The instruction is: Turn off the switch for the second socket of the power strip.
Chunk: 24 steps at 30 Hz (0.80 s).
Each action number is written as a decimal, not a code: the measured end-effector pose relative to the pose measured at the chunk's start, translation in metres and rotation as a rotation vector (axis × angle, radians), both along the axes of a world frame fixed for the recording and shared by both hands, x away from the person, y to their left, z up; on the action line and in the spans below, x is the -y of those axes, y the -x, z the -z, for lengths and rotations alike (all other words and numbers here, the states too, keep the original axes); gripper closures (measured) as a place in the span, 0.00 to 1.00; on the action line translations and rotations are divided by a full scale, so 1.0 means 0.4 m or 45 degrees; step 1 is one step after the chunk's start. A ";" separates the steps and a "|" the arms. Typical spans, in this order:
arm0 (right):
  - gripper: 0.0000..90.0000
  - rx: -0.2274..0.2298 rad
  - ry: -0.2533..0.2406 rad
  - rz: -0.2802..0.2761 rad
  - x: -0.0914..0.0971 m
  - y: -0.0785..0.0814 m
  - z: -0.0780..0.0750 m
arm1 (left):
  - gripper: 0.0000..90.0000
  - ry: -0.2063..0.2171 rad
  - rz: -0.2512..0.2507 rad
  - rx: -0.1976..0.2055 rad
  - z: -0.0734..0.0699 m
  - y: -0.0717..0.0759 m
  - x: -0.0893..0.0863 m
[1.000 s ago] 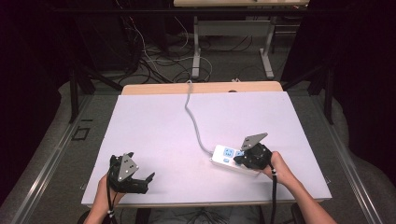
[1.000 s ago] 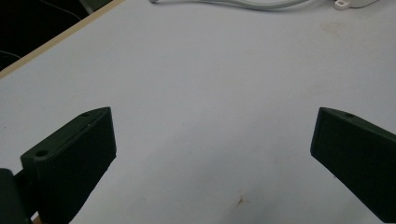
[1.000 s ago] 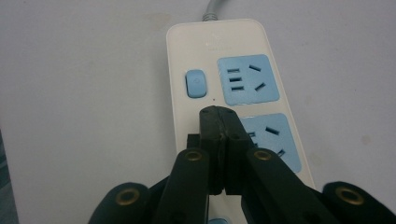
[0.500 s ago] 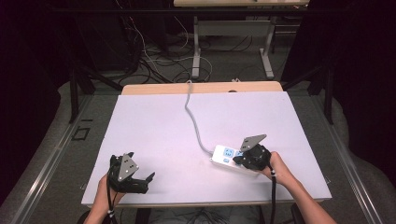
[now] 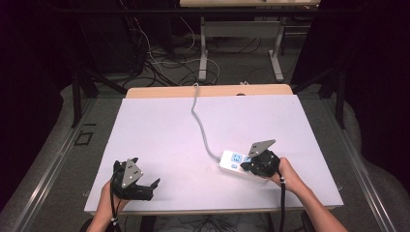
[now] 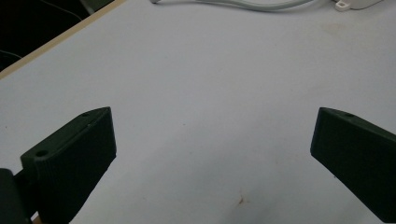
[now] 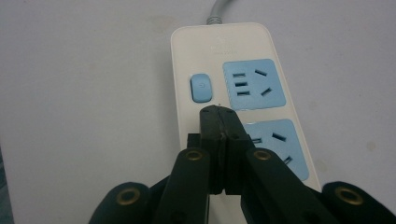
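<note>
1. The white power strip (image 5: pixel 237 163) lies on the table (image 5: pixel 159 140), near its right front.
2. The right gripper (image 7: pixel 218 114) has its jaws pressed together, tips just below the blue switch (image 7: pixel 201 87).
3. The left gripper (image 6: pixel 212 154) is spread wide over bare table.

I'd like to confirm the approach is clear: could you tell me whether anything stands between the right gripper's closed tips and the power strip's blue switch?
Nothing visible does: the right gripper, jaws shut, hovers just short of the blue switch on the power strip.
</note>
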State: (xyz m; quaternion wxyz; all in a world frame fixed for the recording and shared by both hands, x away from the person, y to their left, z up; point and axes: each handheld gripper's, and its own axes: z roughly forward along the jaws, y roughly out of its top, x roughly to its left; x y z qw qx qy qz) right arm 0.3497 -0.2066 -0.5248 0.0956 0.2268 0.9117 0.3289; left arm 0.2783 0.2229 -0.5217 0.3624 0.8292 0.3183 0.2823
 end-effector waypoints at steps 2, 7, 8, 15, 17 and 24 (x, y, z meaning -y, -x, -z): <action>1.00 0.000 -0.019 -0.003 0.004 0.000 0.003 | 0.00 -0.005 -0.002 0.002 -0.001 0.000 -0.001; 1.00 0.011 -0.036 0.010 0.007 0.000 0.005 | 0.00 -0.006 -0.007 0.002 -0.001 0.000 -0.002; 1.00 0.012 -0.039 0.009 0.007 0.000 0.006 | 0.00 -0.006 -0.006 0.003 -0.001 0.000 -0.002; 1.00 0.014 -0.042 0.027 0.026 0.003 0.002 | 0.00 -0.010 -0.004 0.005 -0.001 -0.002 -0.001; 1.00 0.013 -0.045 0.037 0.030 0.006 0.003 | 0.00 -0.001 -0.004 0.005 0.002 -0.002 0.001; 1.00 0.060 -0.009 0.019 0.025 0.012 0.002 | 0.00 -0.014 -0.002 0.007 -0.001 -0.002 0.000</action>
